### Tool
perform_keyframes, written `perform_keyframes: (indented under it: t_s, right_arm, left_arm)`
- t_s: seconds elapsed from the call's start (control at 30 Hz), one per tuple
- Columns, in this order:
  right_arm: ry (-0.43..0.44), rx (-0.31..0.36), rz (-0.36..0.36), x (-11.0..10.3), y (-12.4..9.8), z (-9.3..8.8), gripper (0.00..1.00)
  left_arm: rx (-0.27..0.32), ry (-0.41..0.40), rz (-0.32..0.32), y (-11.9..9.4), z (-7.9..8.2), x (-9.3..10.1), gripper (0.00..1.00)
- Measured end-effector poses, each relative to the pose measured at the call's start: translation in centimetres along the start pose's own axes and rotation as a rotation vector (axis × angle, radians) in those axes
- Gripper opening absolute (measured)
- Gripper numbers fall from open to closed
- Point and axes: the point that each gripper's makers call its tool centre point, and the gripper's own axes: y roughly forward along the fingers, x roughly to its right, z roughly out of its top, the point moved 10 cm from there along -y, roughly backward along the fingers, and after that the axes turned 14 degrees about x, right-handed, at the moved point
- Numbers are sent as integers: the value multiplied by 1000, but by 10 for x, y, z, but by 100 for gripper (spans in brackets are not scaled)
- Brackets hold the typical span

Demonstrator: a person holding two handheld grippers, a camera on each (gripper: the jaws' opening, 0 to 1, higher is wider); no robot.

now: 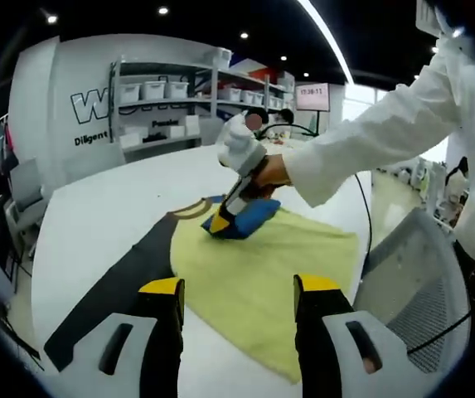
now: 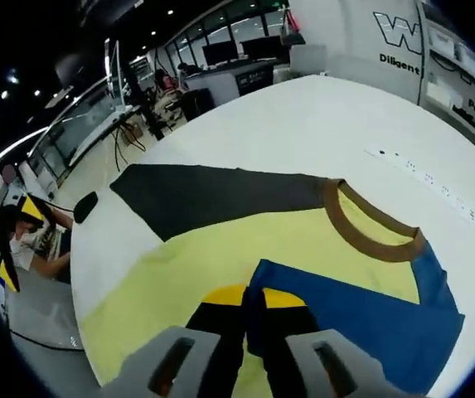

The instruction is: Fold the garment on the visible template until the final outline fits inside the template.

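A short-sleeved garment lies flat on the white table (image 1: 96, 207): yellow body (image 1: 262, 265), black sleeve (image 1: 121, 290), brown collar (image 1: 189, 208), blue sleeve (image 1: 252, 217). My left gripper (image 1: 239, 286) hovers open over the yellow hem, with nothing between its yellow-tipped fingers. Across the garment, a hand in a white sleeve holds my right gripper (image 1: 219, 224), which is shut on the blue sleeve. In the right gripper view, the blue sleeve (image 2: 361, 315) is folded in over the yellow body (image 2: 220, 249), and its edge is pinched in my right gripper (image 2: 252, 297). The black sleeve (image 2: 212, 199) lies spread out.
A grey mesh chair (image 1: 419, 282) stands at the table's right edge. Shelves with white bins (image 1: 154, 91) line the far wall. A small black object (image 2: 85, 206) sits near the table edge beside the black sleeve. Desks with monitors (image 2: 237, 54) stand beyond.
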Motion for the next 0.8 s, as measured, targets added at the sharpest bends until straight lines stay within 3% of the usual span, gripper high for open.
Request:
perform_keyframes:
  t_s: [0.4,0.8]
  right_arm:
    - [-13,16,65,-21,2,3,6]
    - [16,42,-29,11,-27,-6,7]
  left_arm:
    - [8,1,5,1,0,0,50]
    - [15,3,-1,1,0,2,50]
